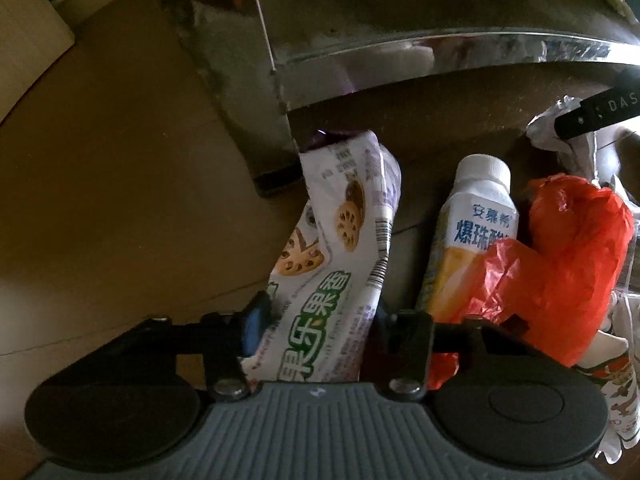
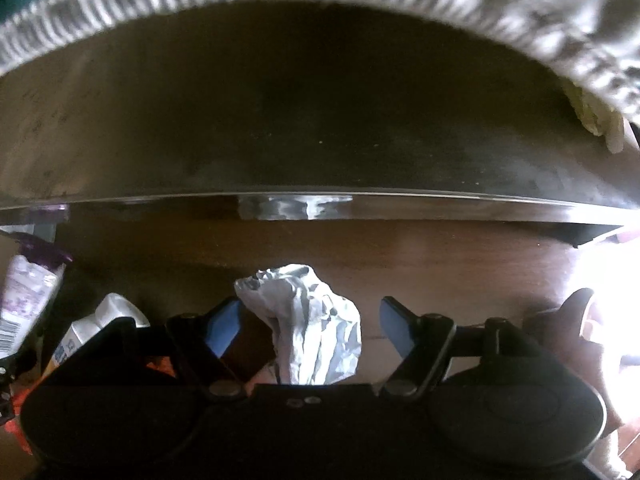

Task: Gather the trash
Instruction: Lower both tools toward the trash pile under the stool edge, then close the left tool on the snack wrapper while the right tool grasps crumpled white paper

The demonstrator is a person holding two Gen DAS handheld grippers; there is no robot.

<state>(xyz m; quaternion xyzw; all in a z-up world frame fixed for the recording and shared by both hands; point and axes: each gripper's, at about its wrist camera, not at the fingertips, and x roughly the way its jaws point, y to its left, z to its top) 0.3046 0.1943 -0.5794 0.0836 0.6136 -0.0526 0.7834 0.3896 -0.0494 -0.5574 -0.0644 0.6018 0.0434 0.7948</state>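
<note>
White snack wrapper [image 1: 340, 248] (long axis pointing away) fills left gripper [image 1: 316, 320].

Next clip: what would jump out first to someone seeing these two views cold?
The white snack wrapper printed with lotus-root slices, clamped between the left gripper fingers in the middle of the left view. Right of it stands a white-capped drink bottle beside a crumpled red plastic bag. In the right view, a crumpled silvery wrapper sits between the open fingers of the right gripper.
</note>
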